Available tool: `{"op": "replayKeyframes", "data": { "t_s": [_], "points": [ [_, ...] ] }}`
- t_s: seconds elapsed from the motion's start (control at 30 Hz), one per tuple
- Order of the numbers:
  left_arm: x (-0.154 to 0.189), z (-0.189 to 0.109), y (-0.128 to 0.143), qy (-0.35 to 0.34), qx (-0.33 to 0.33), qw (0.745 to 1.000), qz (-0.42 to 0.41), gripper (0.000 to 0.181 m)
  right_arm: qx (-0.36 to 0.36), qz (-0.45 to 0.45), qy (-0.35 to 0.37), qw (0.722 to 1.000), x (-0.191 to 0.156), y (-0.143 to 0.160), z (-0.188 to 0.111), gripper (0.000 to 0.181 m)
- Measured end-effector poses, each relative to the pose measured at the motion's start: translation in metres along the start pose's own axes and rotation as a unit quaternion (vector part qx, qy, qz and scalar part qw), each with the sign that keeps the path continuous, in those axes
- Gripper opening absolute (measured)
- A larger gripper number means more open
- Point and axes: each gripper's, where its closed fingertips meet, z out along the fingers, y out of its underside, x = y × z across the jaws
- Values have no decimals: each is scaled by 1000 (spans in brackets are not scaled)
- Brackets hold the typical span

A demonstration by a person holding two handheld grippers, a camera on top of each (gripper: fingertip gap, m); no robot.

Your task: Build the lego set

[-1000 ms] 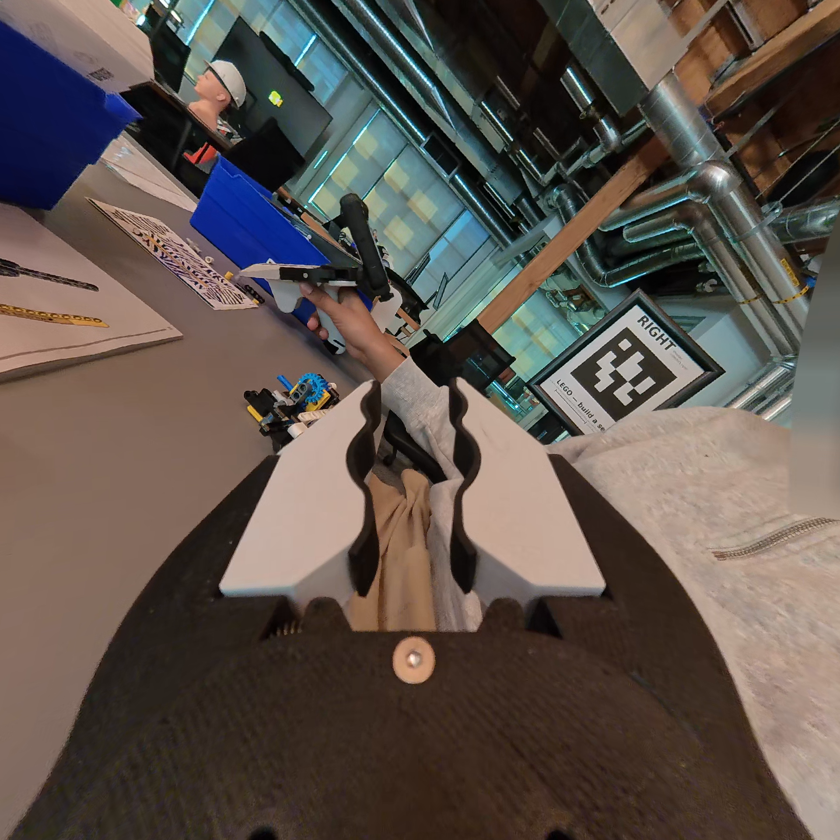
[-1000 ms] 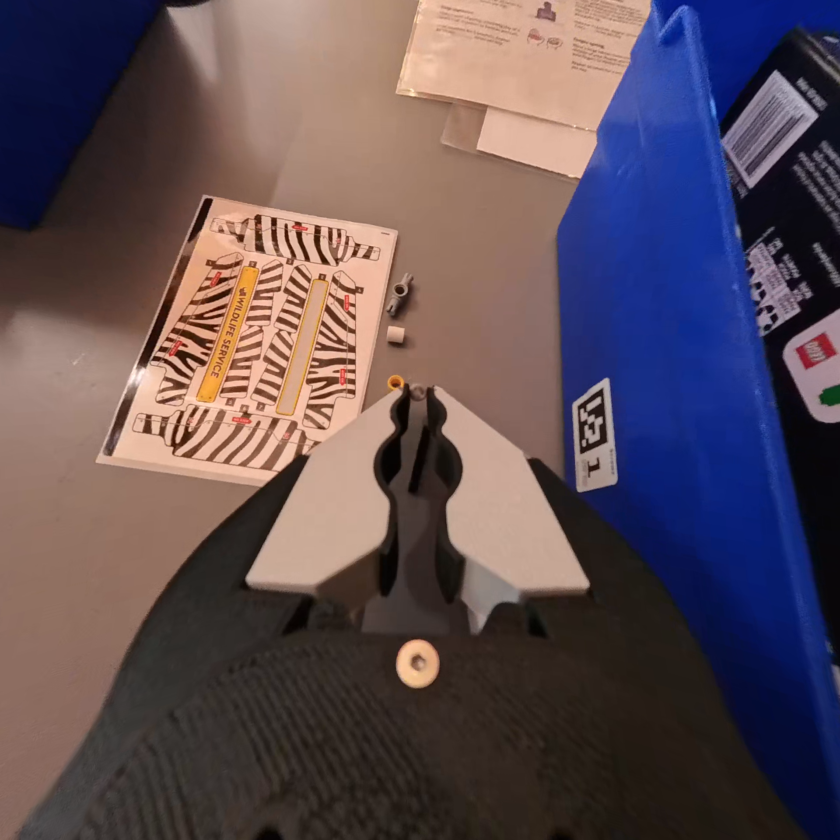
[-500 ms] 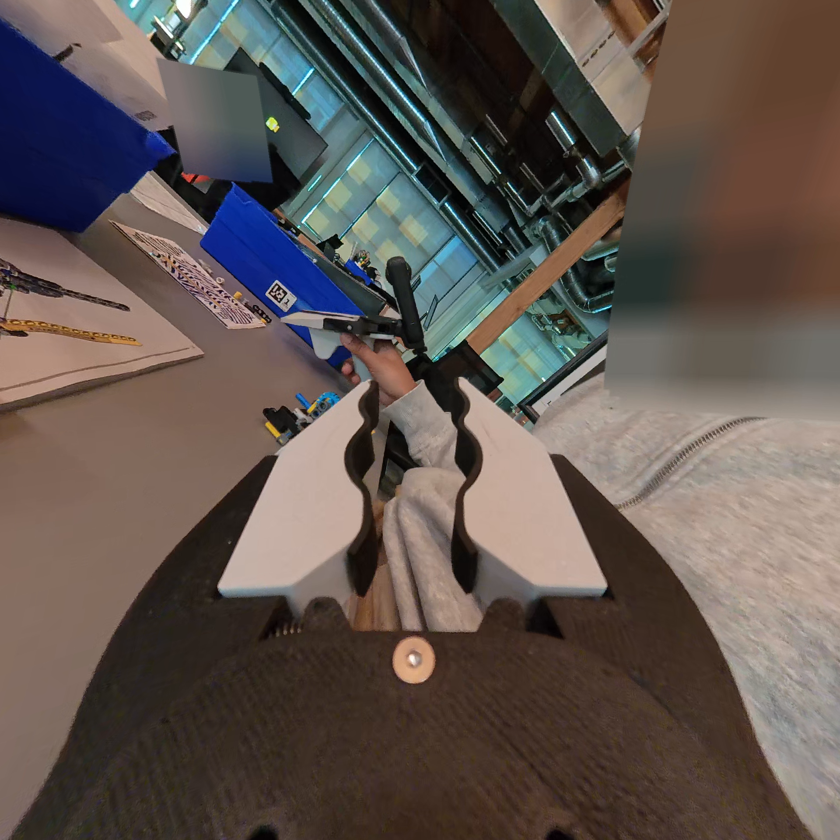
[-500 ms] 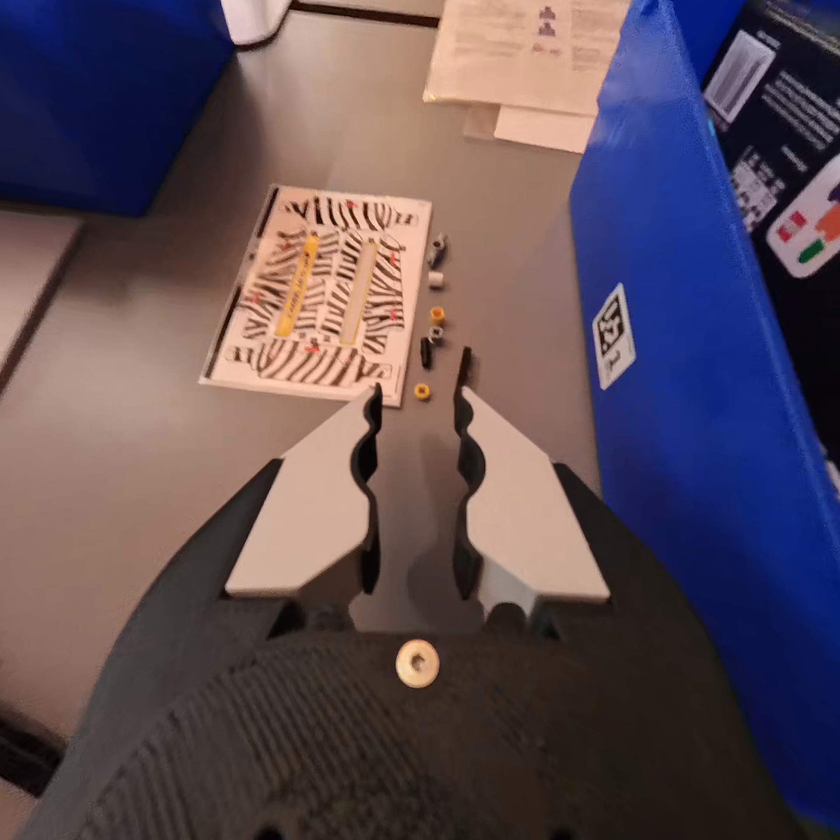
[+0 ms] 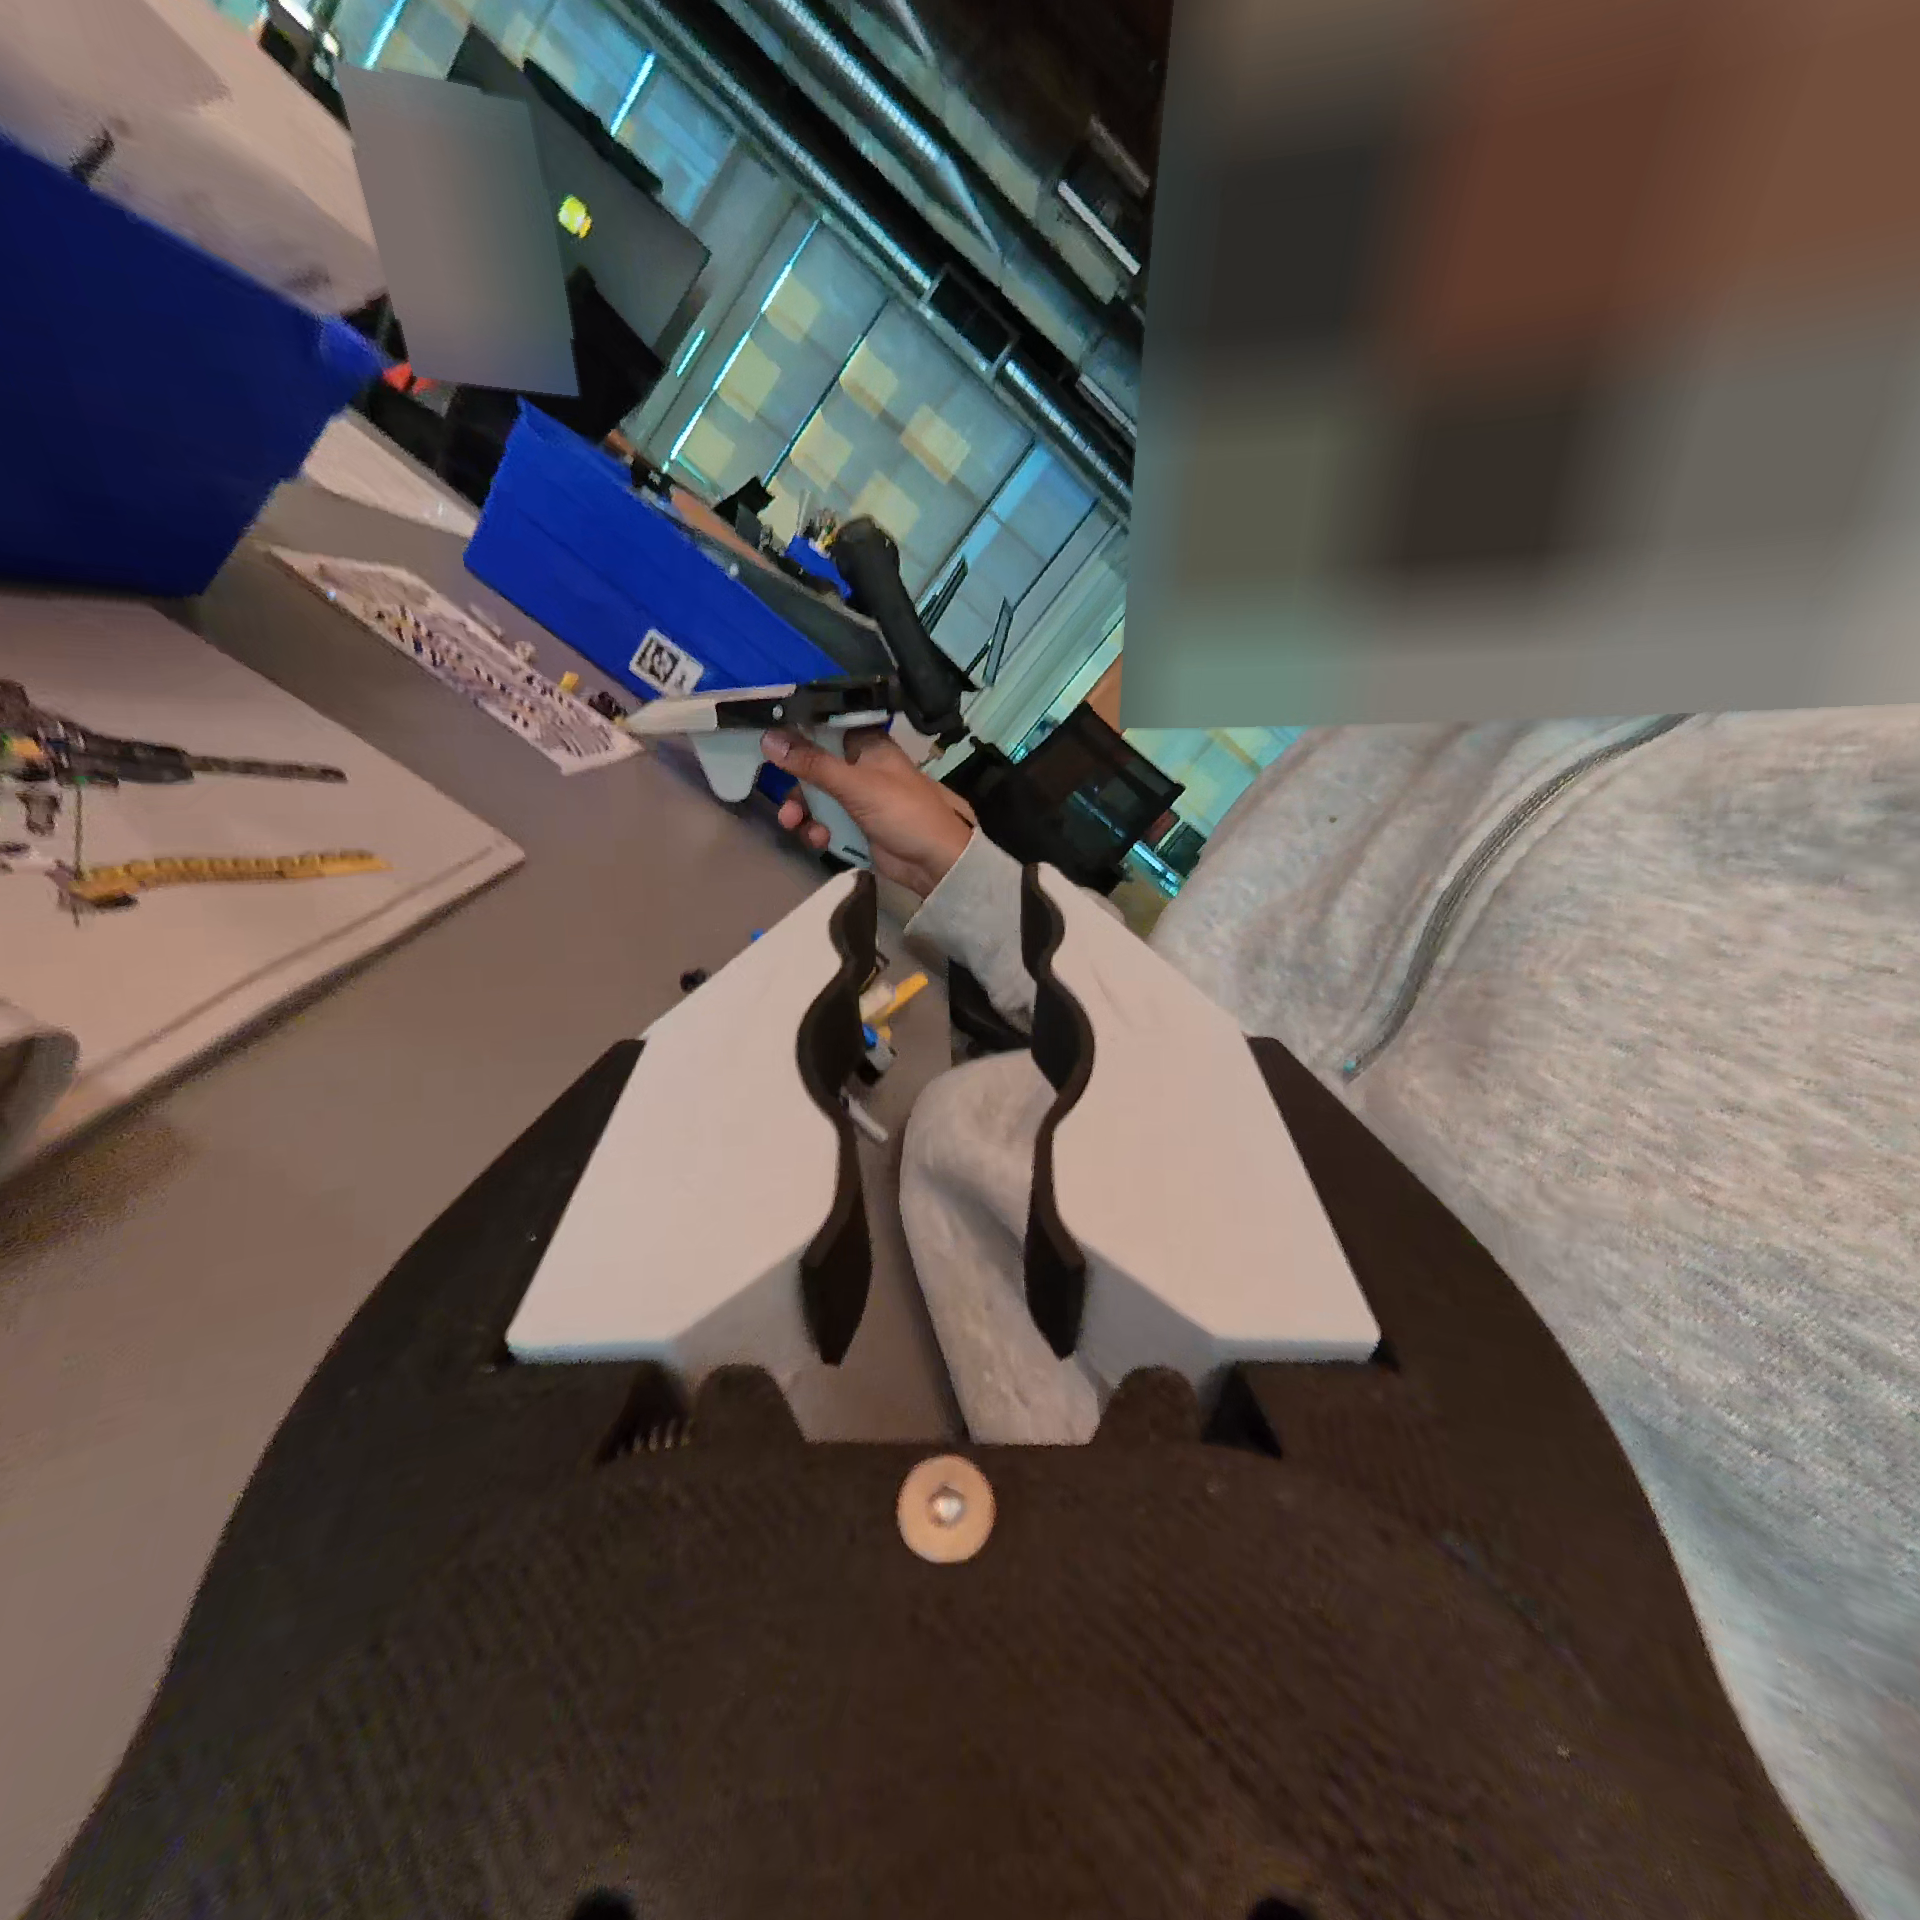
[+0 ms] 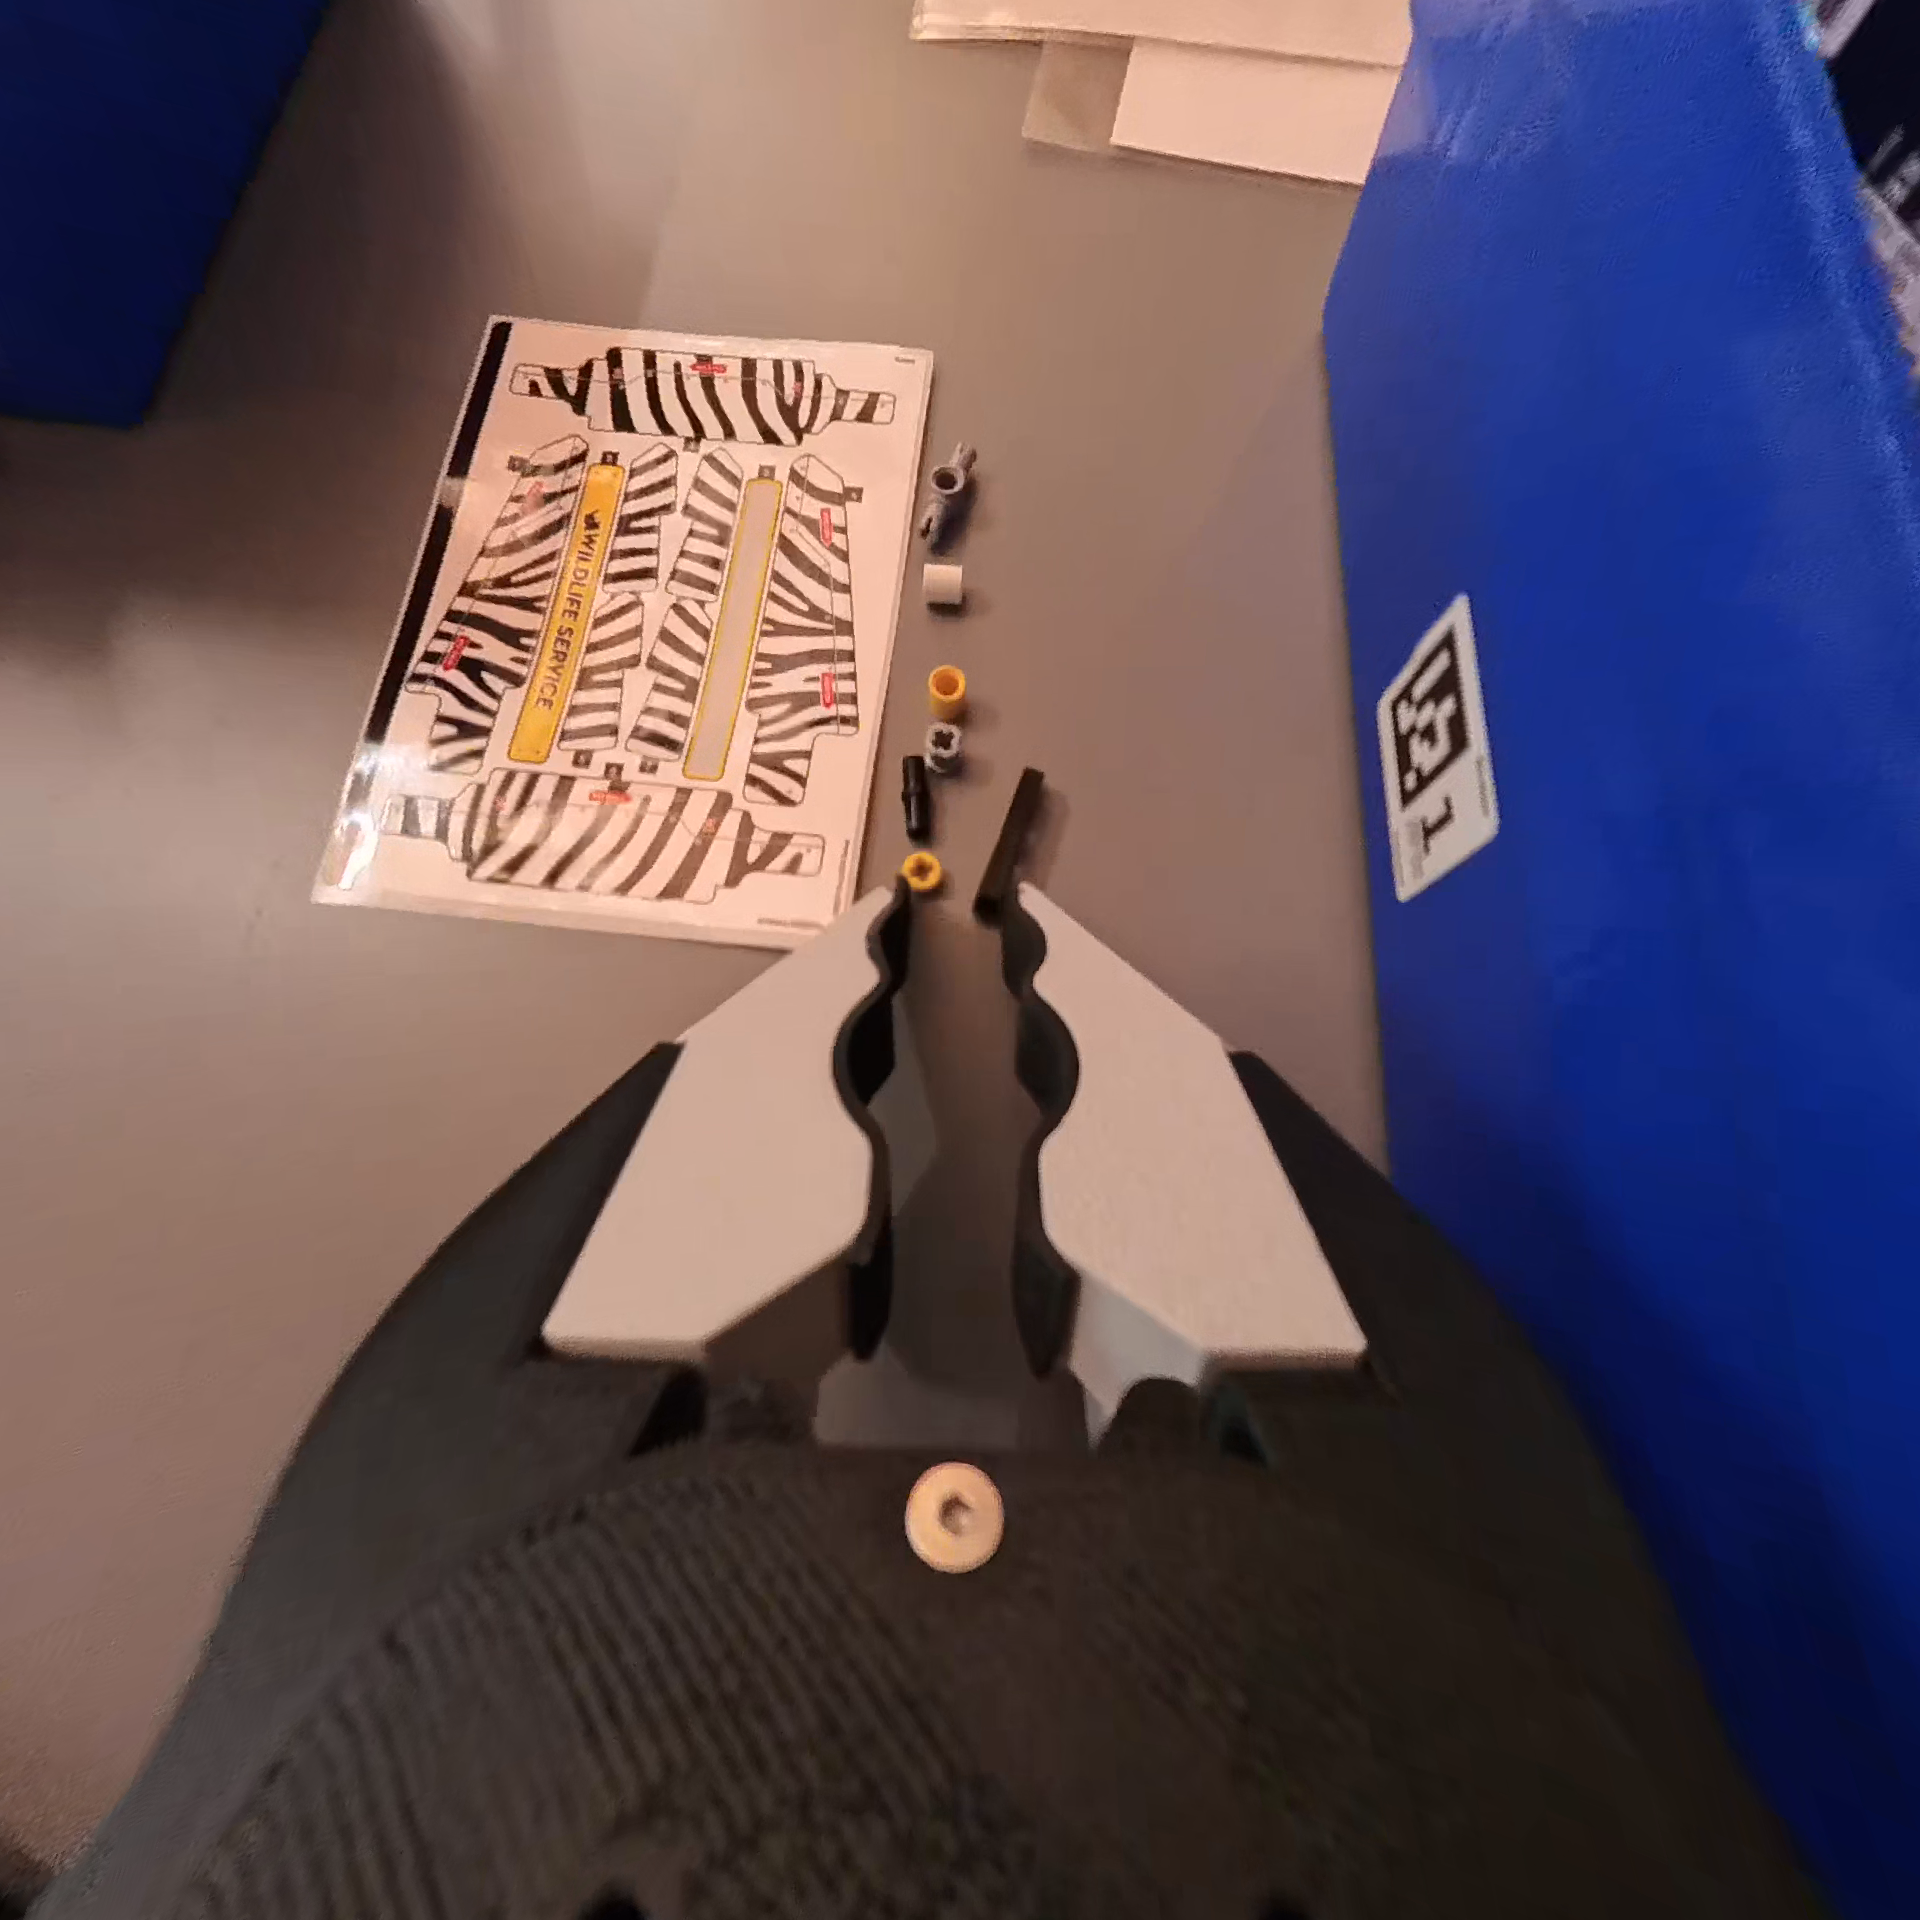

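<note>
In the right wrist view my right gripper (image 6: 956, 899) is open and empty, low over the grey table. Just ahead of its tips lie a yellow ring (image 6: 921, 871) and a black axle (image 6: 1013, 836). Beyond them is a row of small parts: a black pin (image 6: 914, 795), a grey bush (image 6: 942, 750), a yellow bush (image 6: 948, 688), a white bush (image 6: 943, 584) and a grey connector (image 6: 951, 494). My left gripper (image 5: 940, 883) is open and empty, held above the table. A partly built lego assembly (image 5: 896, 992) shows between its fingers, mostly hidden.
A zebra-striped sticker sheet (image 6: 665, 634) lies left of the parts. A blue bin (image 6: 1662, 623) stands close on the right. Papers (image 6: 1195, 94) lie at the back. An instruction booklet (image 5: 208, 831) lies on the left. A grey sleeve (image 5: 987, 1195) crosses behind the left fingers. My right fingertips sit around 40 centimetres from my left ones. It is some 4 centimetres from my right tips to the yellow bush (image 6: 948, 688).
My right gripper was shut on the black axle a second ago; it has opened, the axle now lies on the table, and the gripper hovers just behind it. The left view has swung slightly.
</note>
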Motion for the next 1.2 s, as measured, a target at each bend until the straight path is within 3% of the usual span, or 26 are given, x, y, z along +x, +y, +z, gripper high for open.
{"op": "replayKeyframes", "data": {
  "t_s": [0.23, 1.03, 1.2],
  "points": [
    [-4, 8, -23, 40, 31, 999, -4, 23, -4, -12, -3, 1000, 0, -14, 15, 10],
    [-18, 11, -19, 30, 33, 999, -24, 21, -4, -34, 12, 999, 4, -42, 46, 9],
    [-19, 12, -18, 27, 32, 999, -23, 20, 11, -50, 34, 998, 7, -48, 35, 15]
  ]
}}
